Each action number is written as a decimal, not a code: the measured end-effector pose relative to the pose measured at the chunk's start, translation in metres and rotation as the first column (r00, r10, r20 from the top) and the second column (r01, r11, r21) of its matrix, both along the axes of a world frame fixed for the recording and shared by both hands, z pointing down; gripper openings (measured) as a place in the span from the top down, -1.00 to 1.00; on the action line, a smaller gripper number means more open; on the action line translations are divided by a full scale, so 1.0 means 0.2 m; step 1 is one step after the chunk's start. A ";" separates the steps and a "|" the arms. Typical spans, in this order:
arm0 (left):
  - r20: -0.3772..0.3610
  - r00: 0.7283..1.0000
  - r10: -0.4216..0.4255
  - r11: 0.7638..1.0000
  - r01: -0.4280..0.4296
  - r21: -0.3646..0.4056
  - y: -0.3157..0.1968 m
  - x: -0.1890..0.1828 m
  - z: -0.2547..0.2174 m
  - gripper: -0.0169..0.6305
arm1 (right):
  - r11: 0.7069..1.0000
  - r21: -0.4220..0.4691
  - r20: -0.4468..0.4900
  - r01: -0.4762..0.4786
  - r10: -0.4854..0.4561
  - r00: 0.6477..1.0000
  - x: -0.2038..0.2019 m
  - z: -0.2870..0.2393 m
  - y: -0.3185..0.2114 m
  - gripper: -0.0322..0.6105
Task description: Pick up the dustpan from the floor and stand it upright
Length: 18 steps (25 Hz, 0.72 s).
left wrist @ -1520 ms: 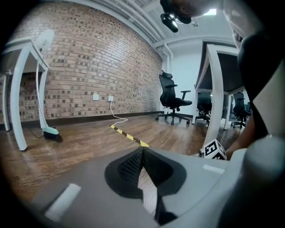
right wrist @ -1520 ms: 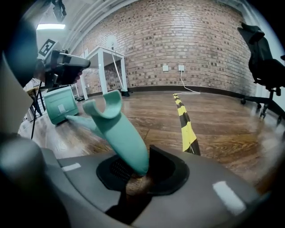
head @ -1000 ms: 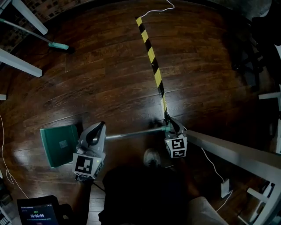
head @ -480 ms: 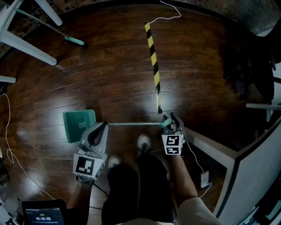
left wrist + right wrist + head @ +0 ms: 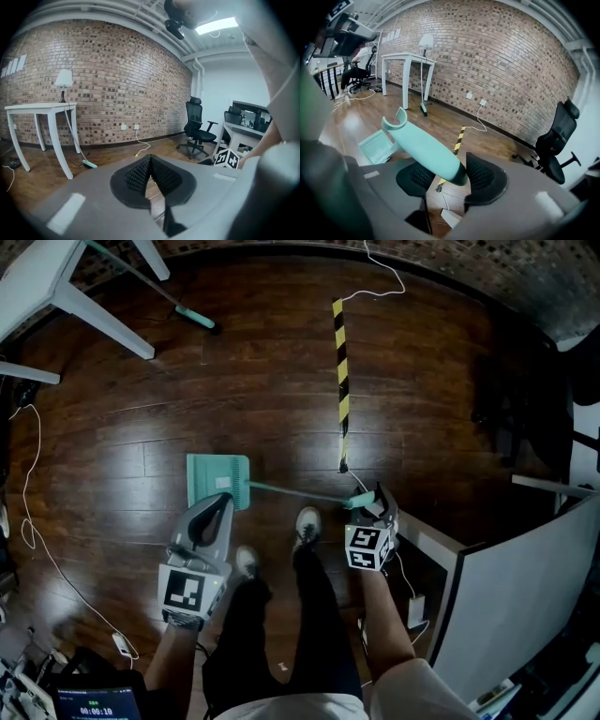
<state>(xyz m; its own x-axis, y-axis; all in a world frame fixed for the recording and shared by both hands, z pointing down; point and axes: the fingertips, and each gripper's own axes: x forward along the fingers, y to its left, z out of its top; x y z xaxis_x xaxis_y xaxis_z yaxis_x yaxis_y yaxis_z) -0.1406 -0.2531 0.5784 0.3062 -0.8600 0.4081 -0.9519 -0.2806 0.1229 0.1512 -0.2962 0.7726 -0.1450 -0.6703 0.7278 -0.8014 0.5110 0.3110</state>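
Note:
The teal dustpan [image 5: 217, 480] has its pan on the wooden floor, and its long pole slants up to my right gripper [image 5: 368, 502]. In the right gripper view the teal handle grip [image 5: 424, 147] lies between the jaws of that gripper [image 5: 449, 176], leaning on the left pad [image 5: 415, 177], with the pan [image 5: 377, 145] far below. Those jaws have just been opening and stand apart around the handle. My left gripper [image 5: 216, 507] hangs just in front of the pan, apart from it. The left gripper [image 5: 149, 161] is shut, its pads meeting on nothing.
A yellow-and-black tape stripe [image 5: 341, 381] runs across the floor beyond the handle. A white table [image 5: 56, 287] and a broom [image 5: 192, 317] stand far left. A white desk panel [image 5: 525, 587] is close on the right. The person's shoes [image 5: 307, 524] are under the pole. An office chair [image 5: 199, 126] stands by the wall.
Both grippers have risen well above the floor. The handle end came up with the right gripper, so the pole now slants up from the pan instead of lying flat.

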 end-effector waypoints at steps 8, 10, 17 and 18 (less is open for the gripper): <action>-0.018 1.000 -0.023 1.000 0.023 -0.004 0.08 -0.11 -0.31 0.95 | 1.000 0.003 0.023 0.031 -0.031 0.999 -0.26 -0.32 0.03 0.11; -0.014 1.000 -0.024 1.000 0.024 0.007 0.10 -0.14 -0.37 0.95 | 0.999 0.006 0.037 0.046 -0.046 0.998 -0.36 -0.39 0.05 0.03; -0.005 0.999 -0.041 0.999 0.042 0.032 0.19 -0.26 -0.52 0.95 | 0.989 0.015 0.020 0.150 -0.150 0.988 -0.65 -0.52 0.18 -0.06; -0.005 0.999 -0.044 0.998 0.044 0.033 0.21 -0.26 -0.52 0.95 | 0.985 0.010 0.017 0.169 -0.170 0.985 -0.68 -0.52 0.20 -0.07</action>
<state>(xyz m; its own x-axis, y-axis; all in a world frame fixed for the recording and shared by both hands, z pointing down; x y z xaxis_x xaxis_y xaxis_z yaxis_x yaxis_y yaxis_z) -0.1932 -0.2114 0.4738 0.2697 -0.8856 0.3780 -0.9629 -0.2425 0.1187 0.0161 -0.2572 0.6677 -0.2695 -0.6410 0.7186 -0.7086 0.6374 0.3027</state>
